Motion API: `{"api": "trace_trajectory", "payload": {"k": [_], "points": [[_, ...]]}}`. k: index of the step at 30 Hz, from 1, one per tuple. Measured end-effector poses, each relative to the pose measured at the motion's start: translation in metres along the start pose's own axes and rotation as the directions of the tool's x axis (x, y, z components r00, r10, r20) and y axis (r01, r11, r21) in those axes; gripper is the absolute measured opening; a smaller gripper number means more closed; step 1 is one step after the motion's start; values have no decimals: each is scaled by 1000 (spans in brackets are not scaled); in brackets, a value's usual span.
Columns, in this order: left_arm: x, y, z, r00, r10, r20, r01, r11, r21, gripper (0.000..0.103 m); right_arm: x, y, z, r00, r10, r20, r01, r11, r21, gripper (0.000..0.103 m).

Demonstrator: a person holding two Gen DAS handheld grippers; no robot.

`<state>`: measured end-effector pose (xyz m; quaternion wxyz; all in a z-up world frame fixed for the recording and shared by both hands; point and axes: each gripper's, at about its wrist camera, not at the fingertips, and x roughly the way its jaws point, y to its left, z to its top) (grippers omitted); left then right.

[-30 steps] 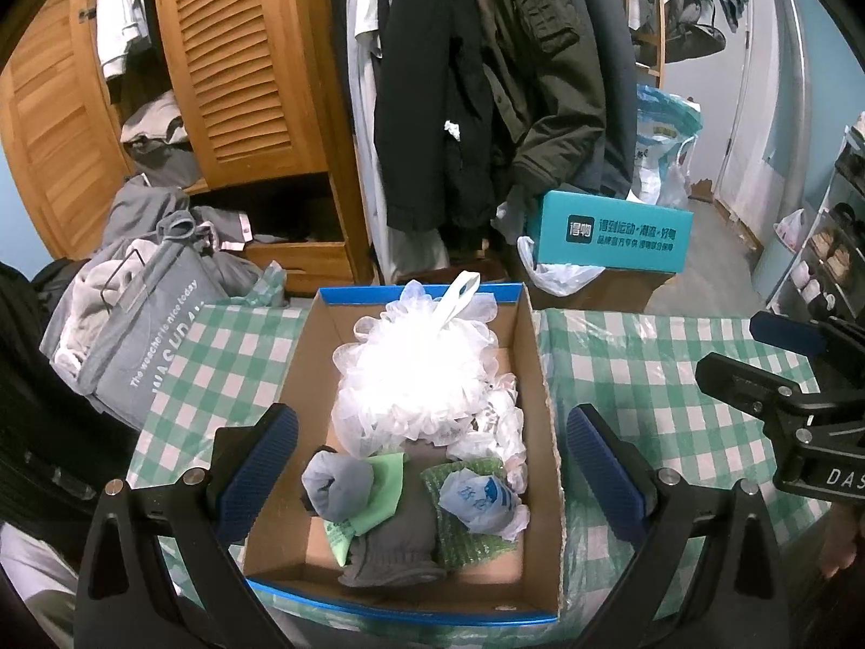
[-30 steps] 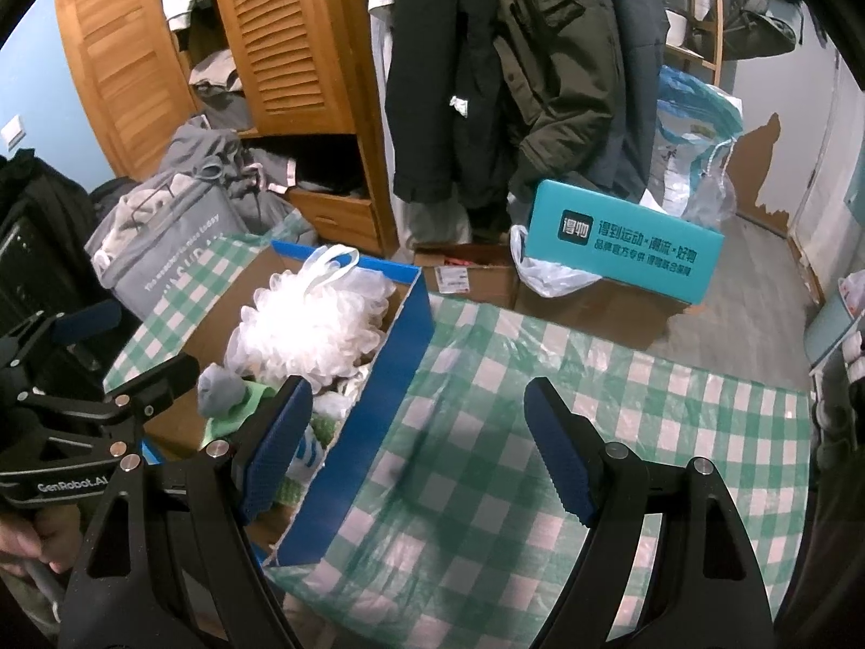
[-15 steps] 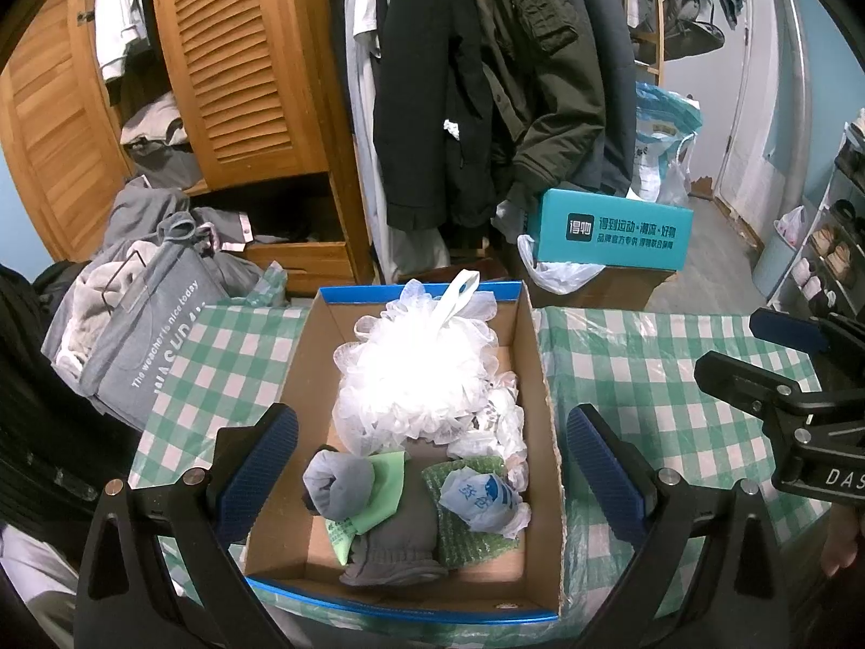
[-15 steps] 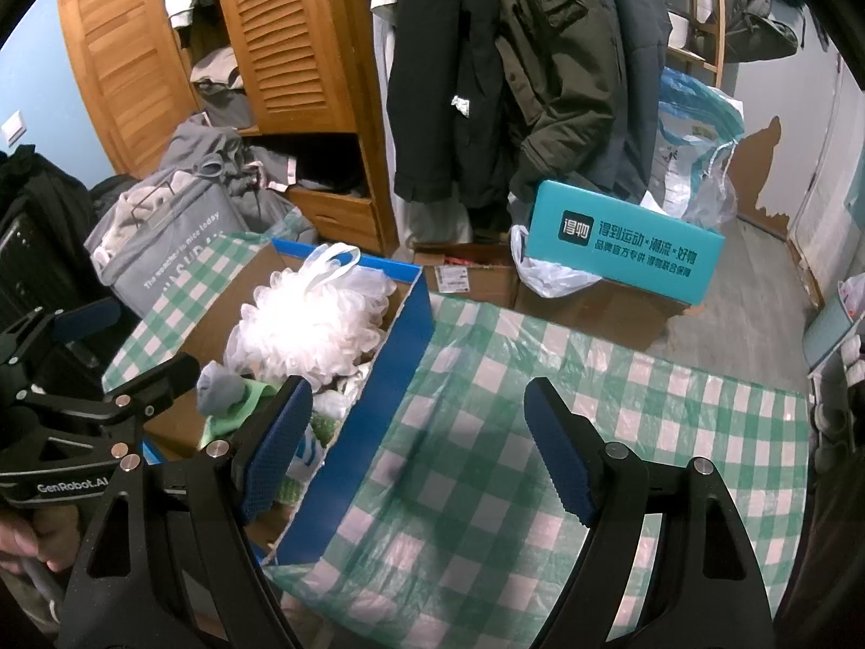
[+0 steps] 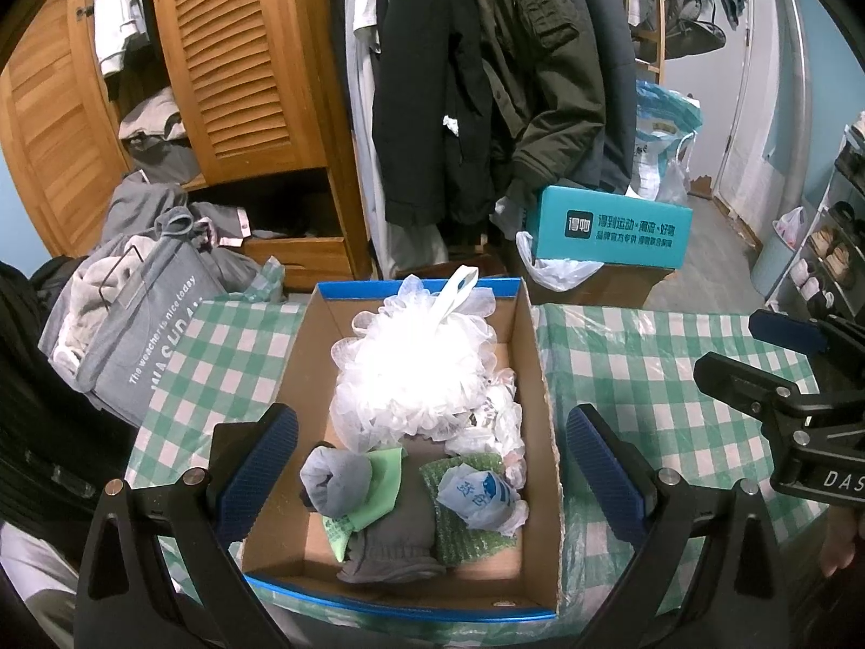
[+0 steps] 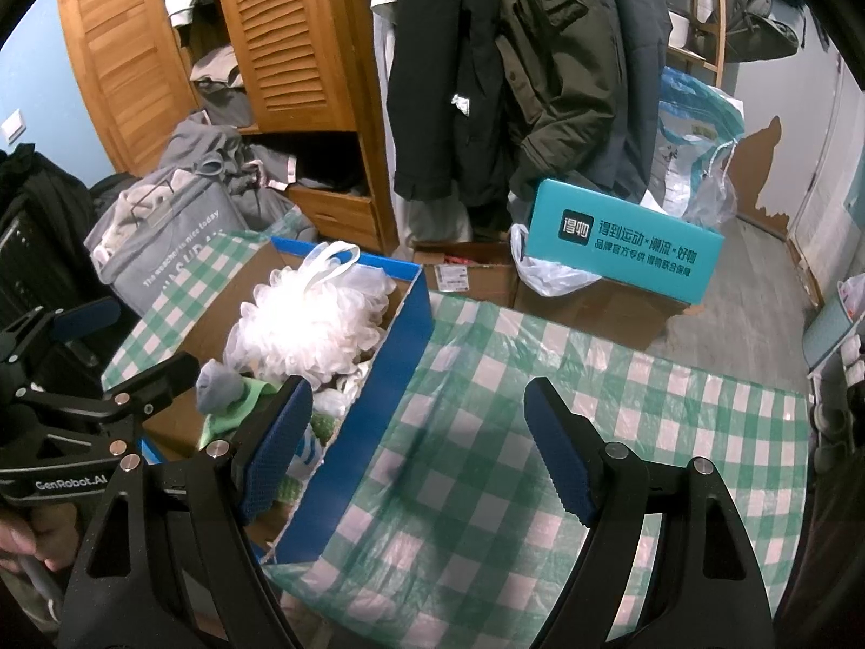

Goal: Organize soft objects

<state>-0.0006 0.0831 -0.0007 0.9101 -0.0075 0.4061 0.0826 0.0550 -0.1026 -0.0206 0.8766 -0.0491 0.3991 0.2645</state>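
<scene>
A cardboard box with blue edges (image 5: 546, 400) (image 6: 373, 432) sits on the green checked tablecloth (image 6: 594, 422). Inside lie a white mesh bath puff (image 5: 411, 368) (image 6: 303, 319), a rolled grey sock (image 5: 335, 476) (image 6: 216, 386), a green cloth (image 5: 384, 487), a grey sock (image 5: 394, 541), a green bubble wrap piece (image 5: 465, 535) and a small blue-white bag (image 5: 476, 492). My left gripper (image 5: 430, 468) hangs open and empty above the box's near end. My right gripper (image 6: 416, 449) is open and empty over the cloth, just right of the box wall.
A grey fabric basket of clothes (image 5: 130, 335) stands left of the table. A teal carton (image 5: 611, 227) on brown boxes, hanging coats (image 5: 486, 81) and a wooden wardrobe (image 5: 232, 65) stand behind. A shoe rack (image 5: 832, 249) is at right.
</scene>
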Motion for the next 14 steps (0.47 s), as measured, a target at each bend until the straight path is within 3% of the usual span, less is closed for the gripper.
{"api": "trace_trajectory", "payload": {"k": [14], "points": [[1,0,1,1000,2,-1,-2,1000,1,101,0,0,0,1000,-1,-1,1,1000,-1,80]]}}
